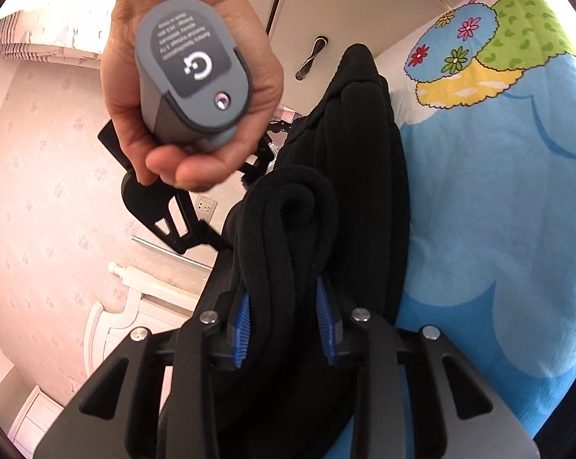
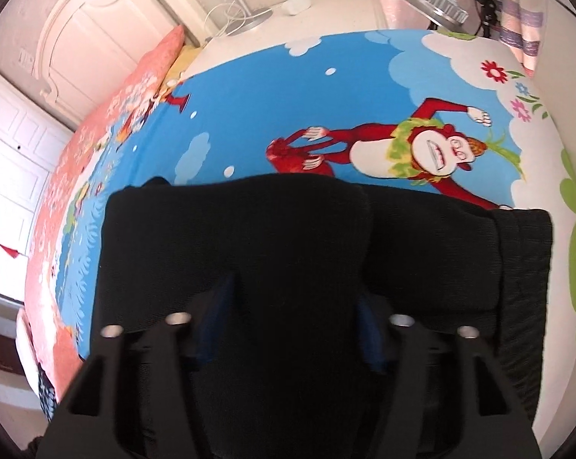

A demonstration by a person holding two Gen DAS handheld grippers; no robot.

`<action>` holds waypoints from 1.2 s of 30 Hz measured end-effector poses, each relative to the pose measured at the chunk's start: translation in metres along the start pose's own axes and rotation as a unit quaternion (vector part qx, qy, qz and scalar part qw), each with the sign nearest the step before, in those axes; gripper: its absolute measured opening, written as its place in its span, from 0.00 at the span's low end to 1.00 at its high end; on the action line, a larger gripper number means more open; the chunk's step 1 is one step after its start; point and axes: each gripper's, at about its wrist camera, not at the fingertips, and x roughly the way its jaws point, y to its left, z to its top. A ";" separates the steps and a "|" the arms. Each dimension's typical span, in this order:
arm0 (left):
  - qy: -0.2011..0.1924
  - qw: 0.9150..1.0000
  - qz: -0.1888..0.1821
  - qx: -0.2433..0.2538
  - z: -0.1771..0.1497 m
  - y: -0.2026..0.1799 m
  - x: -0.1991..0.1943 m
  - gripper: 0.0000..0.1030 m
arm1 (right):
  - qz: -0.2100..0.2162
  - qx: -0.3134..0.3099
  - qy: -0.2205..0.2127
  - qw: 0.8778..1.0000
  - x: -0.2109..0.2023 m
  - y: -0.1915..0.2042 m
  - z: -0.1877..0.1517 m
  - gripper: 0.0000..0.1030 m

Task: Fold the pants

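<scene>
Left gripper (image 1: pixel 286 306) and right gripper (image 2: pixel 293 306) each clamp cloth.
</scene>
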 end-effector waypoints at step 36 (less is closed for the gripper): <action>-0.053 0.999 -0.011 -0.001 0.037 -0.023 -0.021 0.26 | -0.213 -0.118 -0.067 0.968 -0.018 -0.021 -0.019 0.71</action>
